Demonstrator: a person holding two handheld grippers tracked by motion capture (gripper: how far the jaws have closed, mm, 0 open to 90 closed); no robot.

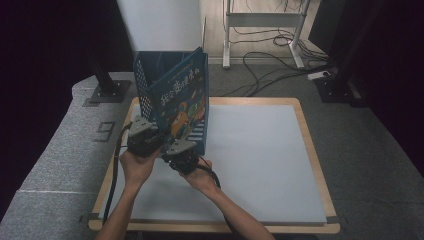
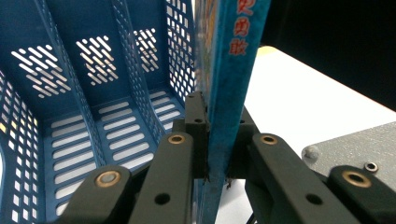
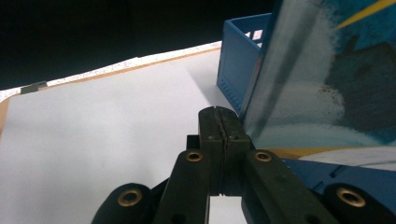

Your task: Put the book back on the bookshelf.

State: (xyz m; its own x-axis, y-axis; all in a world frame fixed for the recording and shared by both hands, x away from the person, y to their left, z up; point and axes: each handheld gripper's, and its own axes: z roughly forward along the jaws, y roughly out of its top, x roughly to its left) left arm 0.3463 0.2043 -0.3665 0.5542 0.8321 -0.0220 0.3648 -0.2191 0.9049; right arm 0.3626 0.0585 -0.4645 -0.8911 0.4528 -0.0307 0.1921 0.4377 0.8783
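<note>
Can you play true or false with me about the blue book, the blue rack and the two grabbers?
1. The left gripper is pinching the book by its edge. True.
2. The book lies flat on the table. False: it stands upright at the open front of the blue file rack.
3. The right gripper has its jaws wide open. False: its jaws are pressed together, with nothing seen between them, beside the book's cover.
4. The rack's compartments seen in the left gripper view hold no other books. True.
5. The rack is red. False: it is blue, with slotted walls.
6. The table has a pale top with a wooden rim. True.
</note>
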